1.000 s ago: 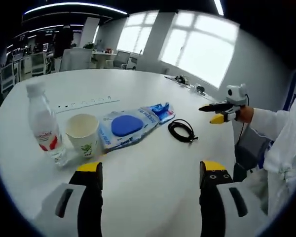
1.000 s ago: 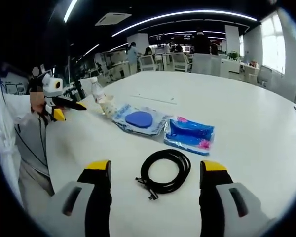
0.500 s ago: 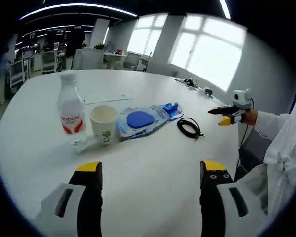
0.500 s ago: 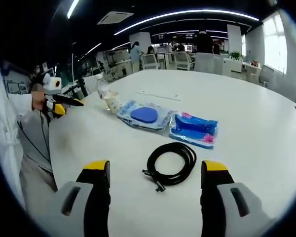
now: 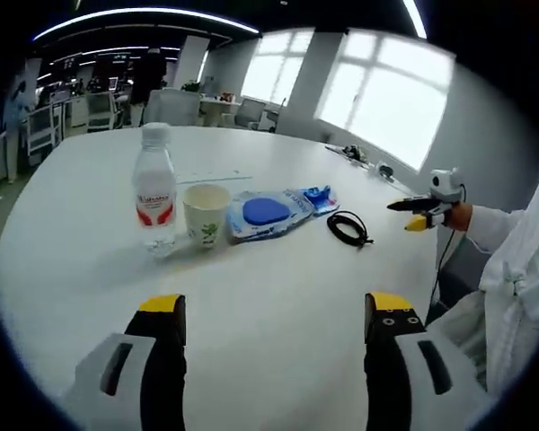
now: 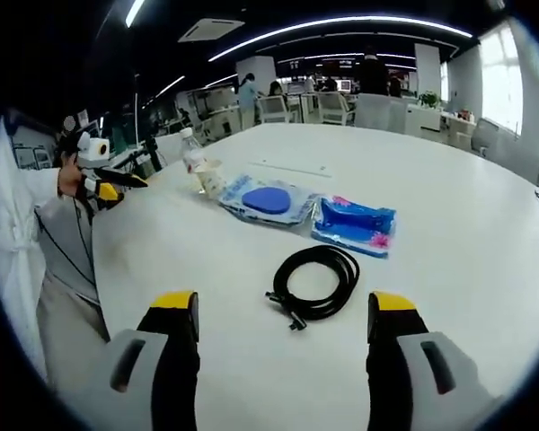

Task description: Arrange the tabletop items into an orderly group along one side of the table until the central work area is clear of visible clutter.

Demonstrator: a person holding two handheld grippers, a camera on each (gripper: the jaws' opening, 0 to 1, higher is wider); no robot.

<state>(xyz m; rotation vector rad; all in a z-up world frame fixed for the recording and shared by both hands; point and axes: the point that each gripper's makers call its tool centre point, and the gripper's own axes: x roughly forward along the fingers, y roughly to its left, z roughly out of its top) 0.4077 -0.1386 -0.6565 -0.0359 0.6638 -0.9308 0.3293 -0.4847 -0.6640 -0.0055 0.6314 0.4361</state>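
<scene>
A row of items lies on the white table point(image 5: 278, 296). From left to right in the left gripper view: a clear water bottle point(image 5: 154, 189) with a red label, a paper cup point(image 5: 206, 214), a flat packet with a blue disc point(image 5: 268, 212), a smaller blue packet point(image 5: 316, 197) and a coiled black cable point(image 5: 349, 228). My left gripper point(image 5: 274, 307) is open, well short of them, holding nothing. My right gripper point(image 6: 283, 307) is open just before the cable point(image 6: 316, 280). Beyond it lie the blue packet point(image 6: 353, 224), the disc packet point(image 6: 269, 199), the cup point(image 6: 211, 177) and the bottle point(image 6: 194, 162).
A white power strip point(image 5: 211, 180) lies behind the cup. Small dark items point(image 5: 359, 160) sit at the table's far edge by the windows. The person's white sleeve point(image 5: 503, 269) is at the right. Office desks and chairs point(image 6: 341, 108) stand beyond the table.
The left gripper's camera has pulled back and turned, so the bottle and cup look smaller and nearer the middle. The right view has drawn back slightly. The items themselves have not moved.
</scene>
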